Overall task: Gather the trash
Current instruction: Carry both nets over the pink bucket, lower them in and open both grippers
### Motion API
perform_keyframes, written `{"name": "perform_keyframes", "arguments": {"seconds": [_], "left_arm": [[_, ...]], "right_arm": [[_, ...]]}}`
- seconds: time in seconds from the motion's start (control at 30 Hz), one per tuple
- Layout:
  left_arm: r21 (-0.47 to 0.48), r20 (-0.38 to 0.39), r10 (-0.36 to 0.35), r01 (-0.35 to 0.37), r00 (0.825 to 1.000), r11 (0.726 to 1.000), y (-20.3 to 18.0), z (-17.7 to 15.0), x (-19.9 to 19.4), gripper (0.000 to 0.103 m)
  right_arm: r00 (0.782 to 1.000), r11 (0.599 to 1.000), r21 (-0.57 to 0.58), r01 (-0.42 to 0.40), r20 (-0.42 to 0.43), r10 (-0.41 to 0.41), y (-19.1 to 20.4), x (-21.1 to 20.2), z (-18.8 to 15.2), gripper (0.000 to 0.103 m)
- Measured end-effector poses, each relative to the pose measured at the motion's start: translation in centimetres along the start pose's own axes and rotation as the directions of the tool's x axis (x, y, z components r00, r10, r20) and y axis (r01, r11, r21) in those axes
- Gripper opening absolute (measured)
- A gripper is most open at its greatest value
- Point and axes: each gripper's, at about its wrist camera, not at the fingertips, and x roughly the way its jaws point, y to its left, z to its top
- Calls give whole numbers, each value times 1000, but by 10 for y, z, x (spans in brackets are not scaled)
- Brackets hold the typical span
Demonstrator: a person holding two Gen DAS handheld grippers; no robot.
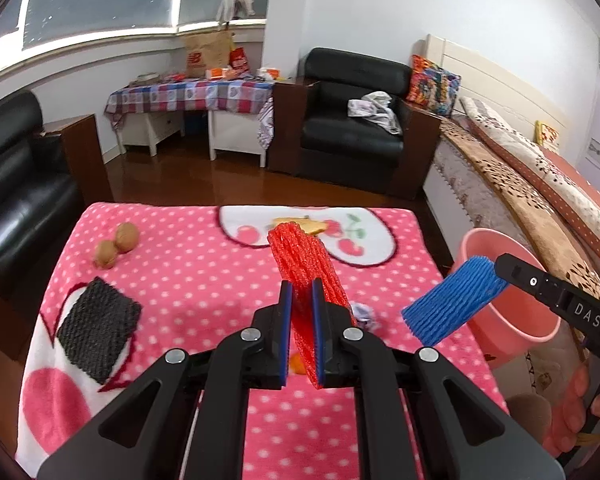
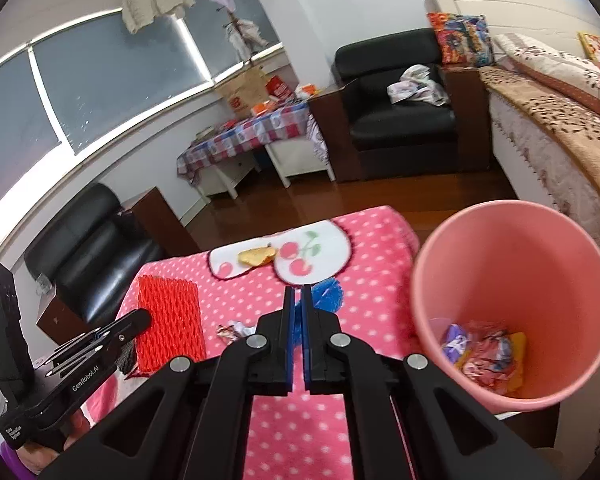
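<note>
My left gripper [image 1: 302, 292] is shut on a red foam net [image 1: 304, 256], which stands up between its blue pads above the pink polka-dot blanket [image 1: 188, 264]. My right gripper [image 2: 298, 292] is shut on a blue foam net [image 2: 326, 294], holding it in the air near the rim of the pink bin [image 2: 512, 260]. In the left wrist view the blue foam net [image 1: 452, 300] hangs from the right gripper [image 1: 500, 276] in front of the bin [image 1: 512, 320]. In the right wrist view the red net [image 2: 168, 320] shows at the left gripper [image 2: 142, 316]. Wrappers [image 2: 480, 352] lie in the bin's bottom.
On the blanket lie two walnuts [image 1: 116, 244], a dark mesh square [image 1: 96, 328], a crumpled wrapper [image 1: 364, 314] and a yellow peel [image 2: 258, 256]. Black armchairs [image 1: 352, 120] stand beyond the table and at its left. A bed [image 1: 520, 184] runs along the right.
</note>
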Motion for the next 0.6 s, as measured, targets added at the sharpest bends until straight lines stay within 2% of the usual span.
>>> {"name": "perform_keyframes", "arguments": {"seconds": [0.37, 0.6], "left_arm": [[99, 16, -76, 74, 997, 992, -62, 7, 8, 9], [165, 20, -138, 133, 990, 977, -105, 8, 16, 9]], "right_arm": [[989, 994, 39, 101, 102, -105, -42, -47, 6, 2], [971, 982, 85, 168, 159, -180, -73, -69, 12, 2]]}}
